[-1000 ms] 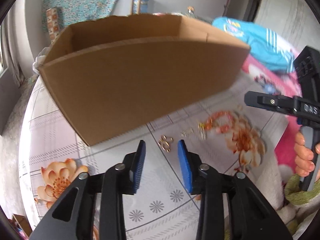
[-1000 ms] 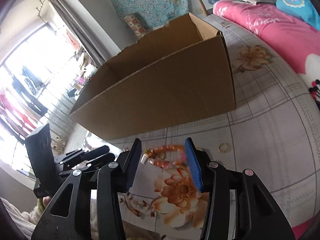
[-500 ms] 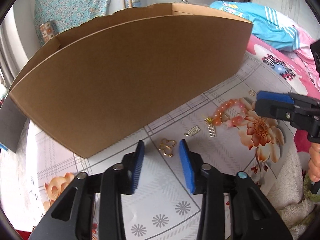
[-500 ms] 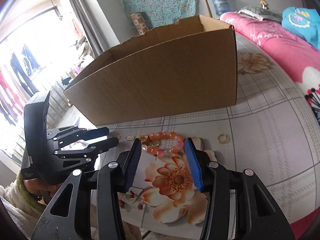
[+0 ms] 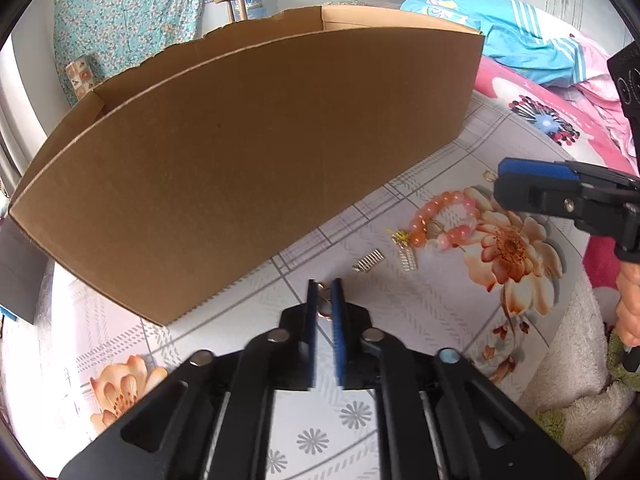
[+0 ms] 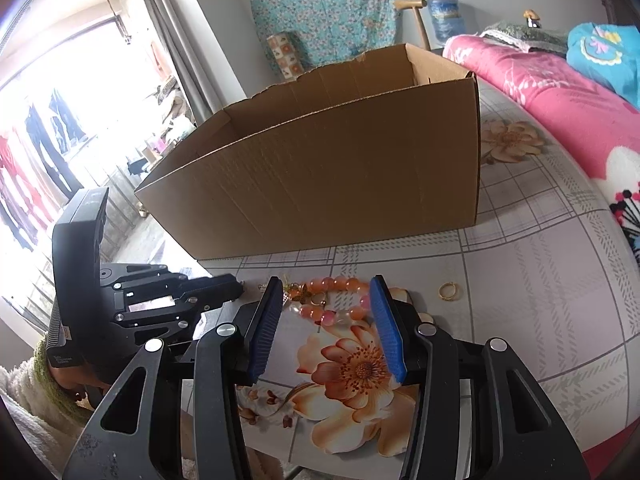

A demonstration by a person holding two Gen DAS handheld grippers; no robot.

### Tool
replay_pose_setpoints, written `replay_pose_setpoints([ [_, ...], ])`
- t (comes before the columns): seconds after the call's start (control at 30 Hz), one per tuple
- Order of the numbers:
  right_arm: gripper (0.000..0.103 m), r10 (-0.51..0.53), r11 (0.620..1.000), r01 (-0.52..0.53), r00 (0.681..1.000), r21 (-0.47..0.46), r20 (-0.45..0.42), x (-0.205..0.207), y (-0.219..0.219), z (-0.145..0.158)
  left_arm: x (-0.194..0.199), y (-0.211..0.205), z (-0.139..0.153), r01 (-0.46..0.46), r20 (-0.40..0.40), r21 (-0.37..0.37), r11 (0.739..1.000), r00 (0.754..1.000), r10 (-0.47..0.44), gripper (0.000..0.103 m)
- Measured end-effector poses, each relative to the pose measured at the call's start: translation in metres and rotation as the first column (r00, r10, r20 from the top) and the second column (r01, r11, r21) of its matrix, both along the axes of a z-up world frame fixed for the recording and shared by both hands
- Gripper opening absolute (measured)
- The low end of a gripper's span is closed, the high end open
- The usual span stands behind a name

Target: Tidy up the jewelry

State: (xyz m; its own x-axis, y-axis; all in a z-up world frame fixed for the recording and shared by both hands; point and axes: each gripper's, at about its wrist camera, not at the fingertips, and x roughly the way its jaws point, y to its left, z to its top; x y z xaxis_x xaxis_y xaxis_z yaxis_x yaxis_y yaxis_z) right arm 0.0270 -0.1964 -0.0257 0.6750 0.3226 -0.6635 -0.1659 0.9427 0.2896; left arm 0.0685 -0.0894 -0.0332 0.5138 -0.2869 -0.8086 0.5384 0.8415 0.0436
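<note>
- A bedroom: pink bedding along one side, a flowered cloth on the wall, and a table (image 6: pixel 560 280) under a floral oilcloth carrying a big open cardboard box (image 5: pixel 248 152)
- The jewelry lies loose in front of the box, toward the table's near edge, I'd guess so it can be lifted in piece by piece
- The left gripper (image 5: pixel 325 300) has its jaws drawn narrow around a small gold earring (image 5: pixel 323 309), low at the cloth; the pads hide most of it, so a firm grip is unclear
- The right gripper (image 6: pixel 324 316) hangs wide open, jaws straddling the orange bead bracelet (image 6: pixel 336 300) without touching
- A gold ring (image 6: pixel 449 291) sits alone nearer the bed side
- The box's inside is out of sight
</note>
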Motion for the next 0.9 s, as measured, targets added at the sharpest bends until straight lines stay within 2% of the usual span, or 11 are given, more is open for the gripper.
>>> replay_pose_setpoints([
  [0.13,0.045,0.006,1.000,-0.006,1.000,-0.003,0.010,0.000,0.003,0.004,-0.005,0.008,0.001,-0.024,-0.012,-0.008,1.000,1.000,0.024,0.005],
  [0.27,0.045,0.052,0.999,-0.052,0.999,-0.003,0.016,-0.003,0.014,0.005,-0.008,0.022,0.001,-0.081,-0.058,-0.057,0.995,0.995,0.077,0.005],
  [0.37,0.045,0.103,0.995,-0.103,0.995,-0.018,0.004,-0.002,0.029,0.002,-0.012,0.035,0.002,-0.119,-0.117,-0.136,0.983,0.988,0.104,0.005],
  [0.47,0.045,0.142,0.989,-0.142,0.990,-0.035,-0.006,0.000,0.040,0.002,-0.016,0.047,-0.001,-0.139,-0.208,-0.272,0.952,0.975,0.083,0.005],
  [0.53,0.045,0.160,0.986,-0.161,0.987,-0.040,-0.010,0.002,0.045,0.002,-0.019,0.053,-0.004,-0.145,-0.232,-0.326,0.934,0.970,0.070,0.005],
  [0.57,0.045,0.168,0.985,-0.168,0.986,-0.046,-0.012,0.003,0.047,0.003,-0.020,0.055,-0.003,-0.147,-0.223,-0.331,0.932,0.972,0.074,0.005],
  [0.63,0.045,0.179,0.982,-0.179,0.984,-0.061,-0.014,0.005,0.050,0.004,-0.023,0.060,-0.002,-0.144,-0.197,-0.334,0.932,0.977,0.080,0.005],
  [0.7,0.045,0.184,0.980,-0.185,0.983,-0.075,-0.018,0.007,0.051,0.005,-0.026,0.063,0.001,-0.145,-0.156,-0.303,0.942,0.983,0.101,0.005],
  [0.83,0.045,0.190,0.978,-0.192,0.981,-0.083,-0.038,0.010,0.054,0.001,-0.029,0.056,-0.001,-0.123,-0.052,-0.135,0.983,0.992,0.117,0.005],
  [0.9,0.045,0.189,0.978,-0.193,0.981,-0.082,-0.048,0.013,0.055,0.000,-0.033,0.046,0.000,-0.091,-0.027,-0.100,0.991,0.996,0.089,0.006],
])
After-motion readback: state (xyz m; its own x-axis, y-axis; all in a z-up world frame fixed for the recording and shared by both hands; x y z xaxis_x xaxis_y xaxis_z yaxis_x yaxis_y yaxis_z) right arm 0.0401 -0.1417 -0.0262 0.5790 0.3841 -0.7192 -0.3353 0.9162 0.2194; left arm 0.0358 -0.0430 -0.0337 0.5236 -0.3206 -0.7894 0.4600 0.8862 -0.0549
